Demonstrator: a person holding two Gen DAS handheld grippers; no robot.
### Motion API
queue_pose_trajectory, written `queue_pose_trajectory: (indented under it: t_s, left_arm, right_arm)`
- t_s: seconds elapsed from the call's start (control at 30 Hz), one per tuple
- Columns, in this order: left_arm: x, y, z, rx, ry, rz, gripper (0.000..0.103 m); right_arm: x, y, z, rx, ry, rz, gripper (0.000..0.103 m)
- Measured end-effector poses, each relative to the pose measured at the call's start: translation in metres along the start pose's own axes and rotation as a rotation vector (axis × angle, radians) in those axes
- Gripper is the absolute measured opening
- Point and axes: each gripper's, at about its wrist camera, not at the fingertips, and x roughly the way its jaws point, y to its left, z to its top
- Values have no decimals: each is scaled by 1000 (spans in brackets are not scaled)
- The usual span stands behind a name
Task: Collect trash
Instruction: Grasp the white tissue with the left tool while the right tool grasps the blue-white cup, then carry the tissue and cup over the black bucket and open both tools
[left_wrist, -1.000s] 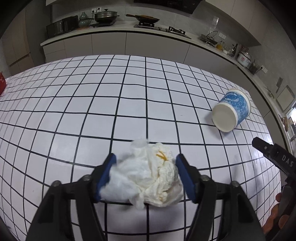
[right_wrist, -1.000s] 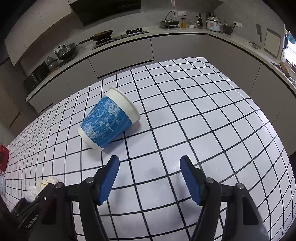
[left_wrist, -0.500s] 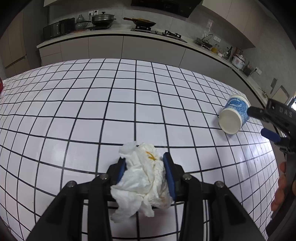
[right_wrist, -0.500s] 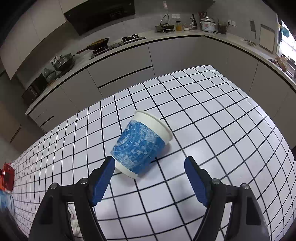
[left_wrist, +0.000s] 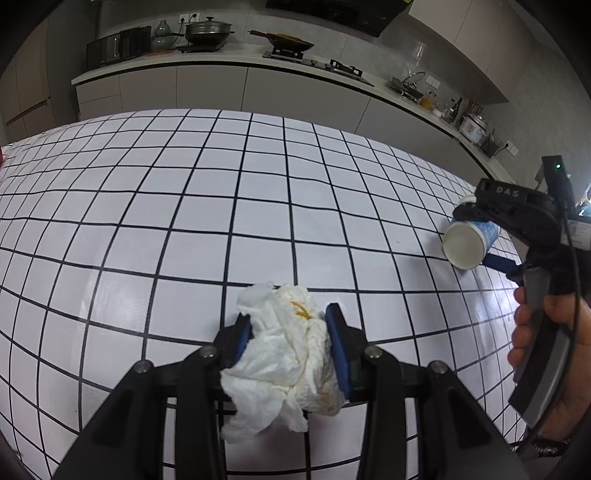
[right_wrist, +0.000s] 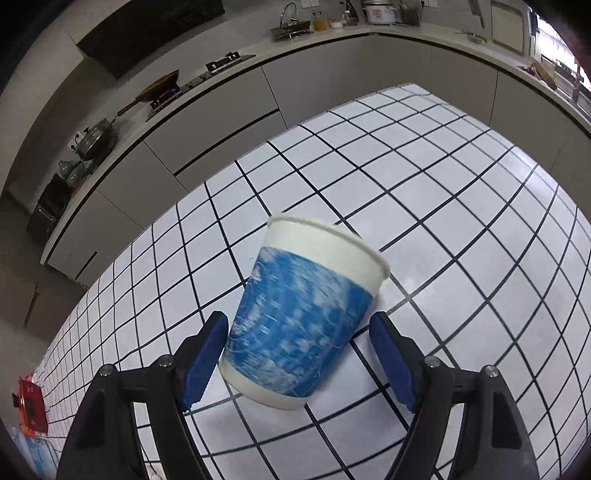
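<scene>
My left gripper (left_wrist: 291, 345) is shut on a crumpled white paper tissue (left_wrist: 288, 350) with a yellow stain, held over the white tiled table (left_wrist: 184, 206). A blue and white paper cup (right_wrist: 303, 317) lies on its side on the table. My right gripper (right_wrist: 299, 350) is open, with its blue pads either side of the cup's base end; the left pad is close to the cup and the right pad stands apart. The cup (left_wrist: 467, 245) and the right gripper (left_wrist: 480, 240) also show at the right of the left wrist view.
Grey kitchen cabinets and a counter (left_wrist: 221, 70) with pans and a stove run behind the table. A red object (right_wrist: 31, 406) sits at the table's far left end. The table's far edge (right_wrist: 406, 88) is near the cabinets.
My left gripper closed on the tissue and lifted it. My right gripper moved forward until the cup lies between its open fingers.
</scene>
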Motion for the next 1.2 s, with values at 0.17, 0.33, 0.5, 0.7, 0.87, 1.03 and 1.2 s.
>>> queue_pose_trajectory:
  t_s: [0.17, 0.33, 0.5, 0.7, 0.87, 1.03, 1.2]
  left_arm:
    - [0, 2, 0, 5, 6, -4, 40]
    - [0, 0, 1, 23, 7, 6, 40]
    - [1, -5, 1, 38, 8, 23, 40]
    - [3, -10, 2, 48, 8, 40, 40]
    - [5, -16, 2, 53, 7, 49, 40]
    - [8, -19, 3, 56, 8, 55, 40]
    - [10, -22, 3, 60, 10, 59, 41]
  right_arm:
    - [11, -5, 0, -1, 23, 6, 69]
    - [5, -8, -5, -82, -1, -12, 58]
    - [-2, -11, -14, -136, -12, 1, 58]
    - [-19, -20, -32, -183, -28, 5, 58]
    - [-31, -28, -45, -214, -29, 17, 58]
    - [-39, -34, -56, -249, -23, 16, 58]
    - [-35, -42, -60, -239, 4, 29, 58]
